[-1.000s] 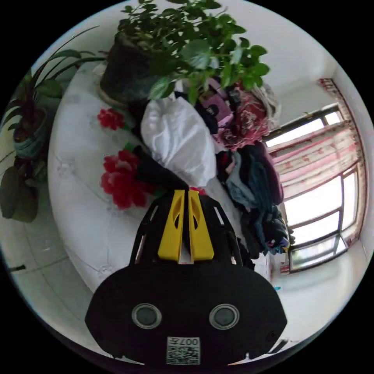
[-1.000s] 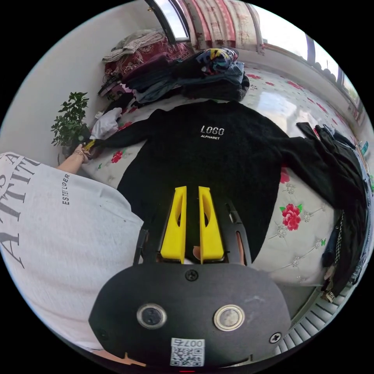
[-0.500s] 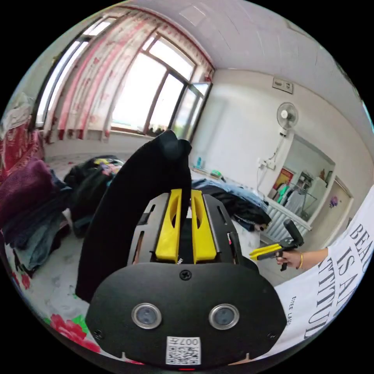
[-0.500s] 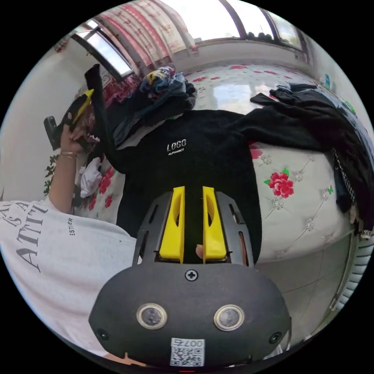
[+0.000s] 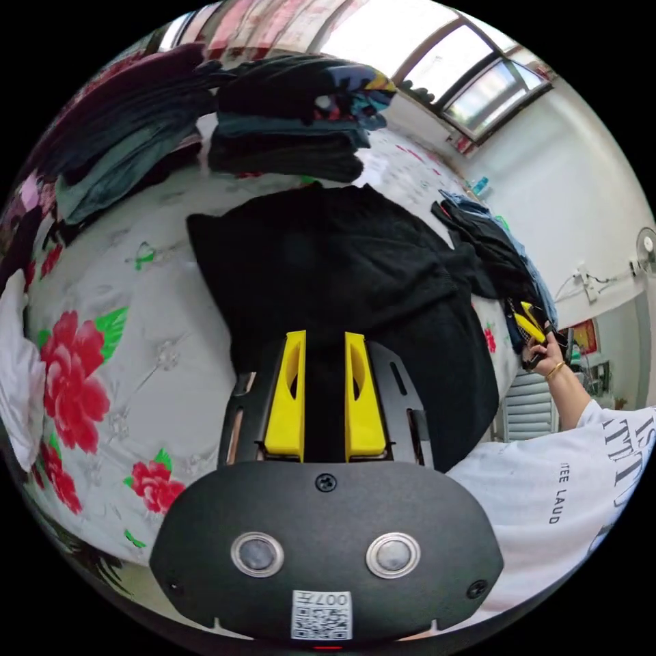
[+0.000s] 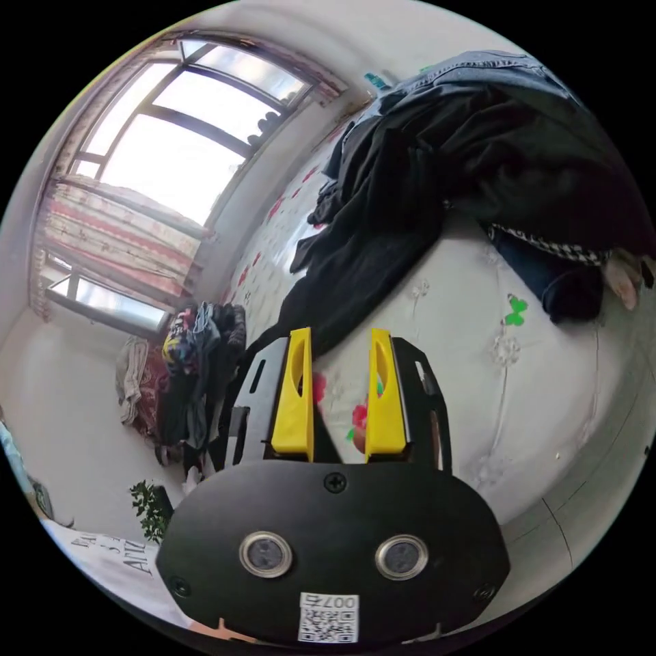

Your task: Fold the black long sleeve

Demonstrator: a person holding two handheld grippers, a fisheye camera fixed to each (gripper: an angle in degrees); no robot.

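The bed (image 5: 137, 321) with its flowered cover lies under both tongs. The black long sleeve (image 5: 342, 273) is spread on it just ahead of the left tongs (image 5: 324, 396), whose jaws stand apart over its dark cloth. Beyond it sit stacked clothes (image 5: 294, 130). The right tongs (image 6: 339, 396) are parted, beside a black sleeve (image 6: 362, 273).

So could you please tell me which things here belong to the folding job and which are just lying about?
Belonging to the job:
- black long sleeve, spread on the bed
- left tool
- right tool

Just lying about:
- stack of folded clothes
- heap of dark clothes
- white garment
- floral bedspread
- potted plant
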